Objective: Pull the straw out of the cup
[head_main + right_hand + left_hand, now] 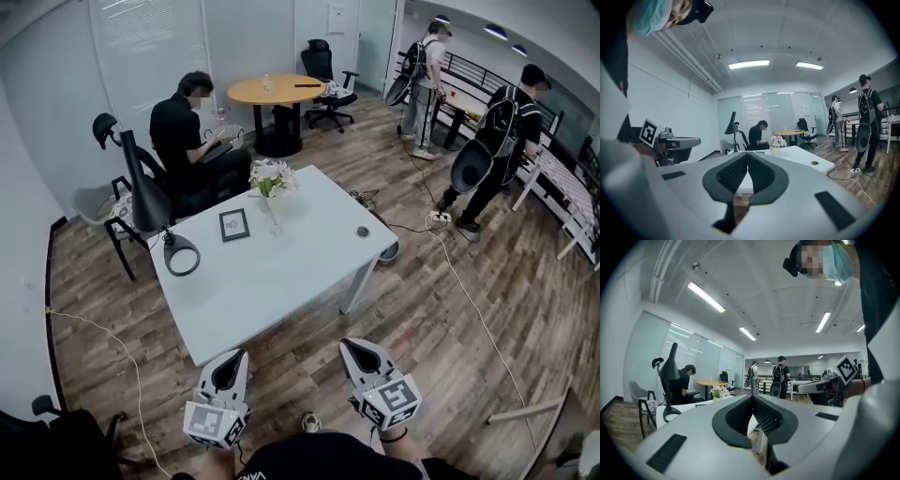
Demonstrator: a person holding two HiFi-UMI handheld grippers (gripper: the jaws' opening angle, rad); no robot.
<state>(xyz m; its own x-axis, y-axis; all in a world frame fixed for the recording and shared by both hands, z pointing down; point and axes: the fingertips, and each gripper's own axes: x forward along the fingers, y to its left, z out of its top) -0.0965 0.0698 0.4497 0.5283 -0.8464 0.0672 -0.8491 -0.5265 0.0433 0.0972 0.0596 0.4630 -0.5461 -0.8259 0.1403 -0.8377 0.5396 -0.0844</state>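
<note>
Cup: clear glass, white flowers inside

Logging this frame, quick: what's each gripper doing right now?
Left gripper: closed, holding nothing.
Right gripper: closed, holding nothing.

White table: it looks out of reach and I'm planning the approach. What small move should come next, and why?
Probably a step toward the white table: the left gripper and right gripper, both shut and empty, are over the floor short of its near edge. No cup or straw is visible on it from here.
</note>
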